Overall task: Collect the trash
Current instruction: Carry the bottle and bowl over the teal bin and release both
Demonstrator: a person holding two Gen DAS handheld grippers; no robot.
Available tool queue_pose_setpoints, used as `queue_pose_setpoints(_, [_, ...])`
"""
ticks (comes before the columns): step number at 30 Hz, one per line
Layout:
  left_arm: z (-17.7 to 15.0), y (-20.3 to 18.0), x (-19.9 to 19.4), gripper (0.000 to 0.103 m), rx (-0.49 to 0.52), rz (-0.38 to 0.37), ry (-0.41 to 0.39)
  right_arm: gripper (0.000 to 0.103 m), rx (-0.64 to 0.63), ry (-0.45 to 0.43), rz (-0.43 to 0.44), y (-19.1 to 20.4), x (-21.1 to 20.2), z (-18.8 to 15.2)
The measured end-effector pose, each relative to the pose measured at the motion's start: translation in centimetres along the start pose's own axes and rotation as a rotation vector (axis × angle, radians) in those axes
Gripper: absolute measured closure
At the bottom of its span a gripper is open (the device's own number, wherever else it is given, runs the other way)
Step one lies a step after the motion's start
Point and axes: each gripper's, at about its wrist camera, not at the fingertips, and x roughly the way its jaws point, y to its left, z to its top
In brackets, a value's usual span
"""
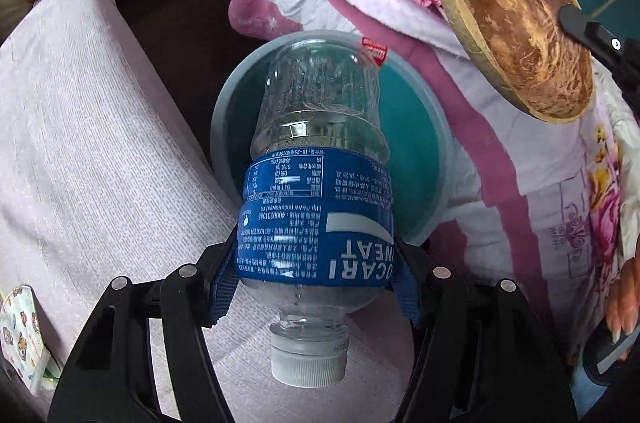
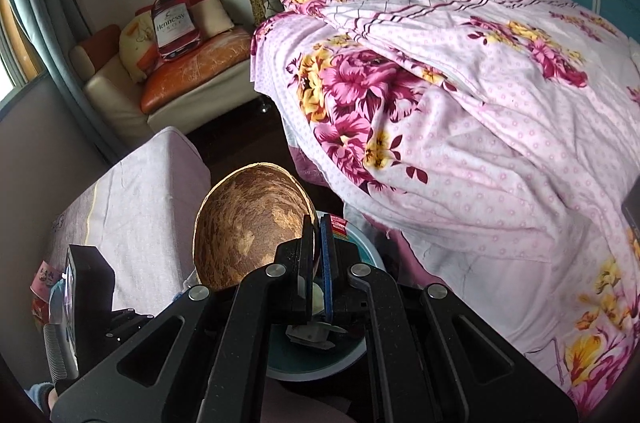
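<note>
My left gripper (image 1: 314, 259) is shut on a clear plastic bottle (image 1: 316, 159) with a blue label and a white cap, held upside down over a grey and teal bin (image 1: 424, 127). My right gripper (image 2: 318, 223) is shut on the rim of a brown coconut shell half (image 2: 248, 227), held above the same bin (image 2: 368, 247). The shell also shows at the upper right of the left wrist view (image 1: 516, 19). A small red wrapper (image 1: 375, 50) lies at the bin's far edge.
A bed with a pink floral quilt (image 2: 460, 111) fills the right side. A pale pink covered surface (image 1: 88, 151) lies to the left of the bin. A sofa with orange cushions (image 2: 192, 71) stands at the back left. Dark floor lies between.
</note>
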Motion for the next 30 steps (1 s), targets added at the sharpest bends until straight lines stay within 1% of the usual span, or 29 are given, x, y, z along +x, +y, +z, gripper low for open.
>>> queue_pose_setpoints(3, [0.2,-0.1,0.1,0.033,0.0,-0.005,0.005,0.099,0.003,0.012,0.0,0.0,0.5,-0.1])
queue_pose_setpoints(16, [-0.4,1.4,-1.2,0.032,-0.034,0.005,-0.03,0.099,-0.026,0.065,-0.007,1.4,2.5,-0.6])
queue_pose_setpoints(18, [-0.5,1.8,-1.7,0.018,-0.044,0.01,-0.043,0.099,-0.03,0.077,-0.007,1.6,2.8,-0.7])
queue_pose_setpoints(21, [-0.8,2.6,-2.6,0.016,-0.061,0.011,-0.079,0.099,-0.036,0.101,-0.008,2.0,3.6,-1.1])
queue_pose_setpoints(23, [-0.8,3.0,-3.1,0.016,-0.071,-0.002,-0.094,0.099,-0.04,0.115,-0.011,2.3,4.0,-1.3])
queue_pose_setpoints(30, [-1.5,4.4,-4.6,0.013,-0.087,-0.009,-0.14,0.097,-0.052,0.167,-0.007,3.1,5.9,-1.8])
